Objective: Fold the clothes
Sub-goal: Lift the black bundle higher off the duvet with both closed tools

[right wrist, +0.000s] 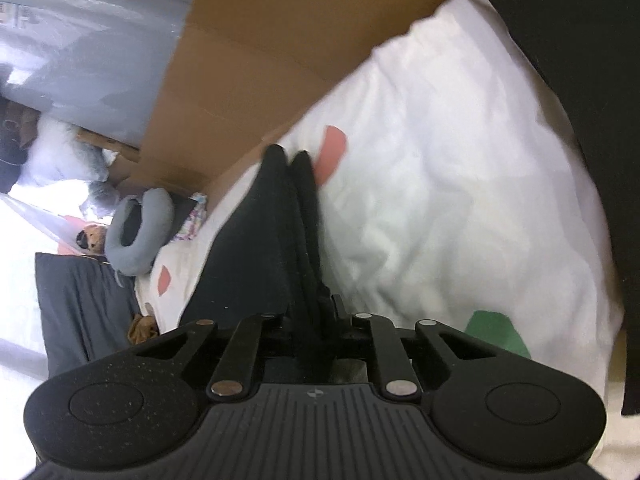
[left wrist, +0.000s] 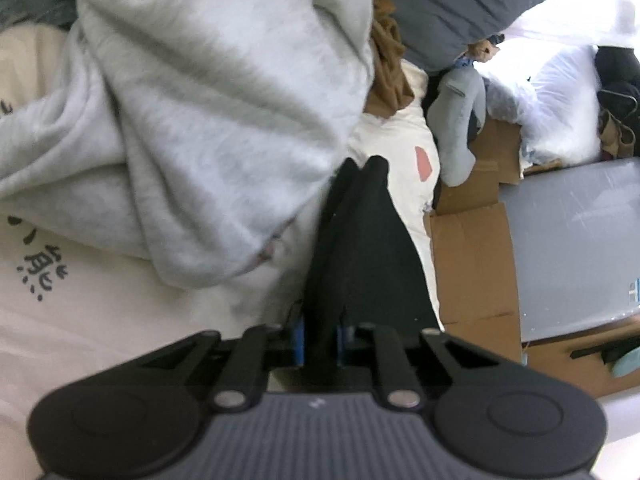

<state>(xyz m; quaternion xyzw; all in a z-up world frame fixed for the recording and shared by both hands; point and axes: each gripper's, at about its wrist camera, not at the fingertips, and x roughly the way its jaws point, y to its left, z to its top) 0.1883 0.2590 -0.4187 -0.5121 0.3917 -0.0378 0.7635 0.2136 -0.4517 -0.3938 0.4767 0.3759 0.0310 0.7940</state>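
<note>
left gripper [left wrist: 362, 164] here, its two black fingers drawn together with the tips touching, and whether any cloth is pinched between them i can't tell. it sits right at the edge of a big heap of light grey clothing [left wrist: 208, 120], a sweatshirt by the look of it, bunched and crumpled across the cream bed cover [left wrist: 100, 320] with dark printed characters on it. the grey heap presses against the left side of the fingers and hides the left one's tip. over the bed's far edge there's flattened cardboard [left wrist: 476, 264] and a grey panel [left wrist: 580, 248] beside it; a brown garment [left wrist: 390, 64], a grey neck pillow [left wrist: 460, 120] and a dark grey cushion [left wrist: 456, 4] crowd the far end. over to the right gripper [right wrist: 289, 156], jaws also closed together, tips side by side, nothing showing between them. it hangs over a white sheet [right wrist: 460, 208] with pink and green patches, near the bed's edge where the cardboard [right wrist: 280, 60] runs alongside. a dark sleeve [right wrist: 592, 80] cuts across the top right corner. the neck pillow [right wrist: 140, 232] and the dark cushion [right wrist: 80, 304] lie off to the left. no grey clothing in this view.
</note>
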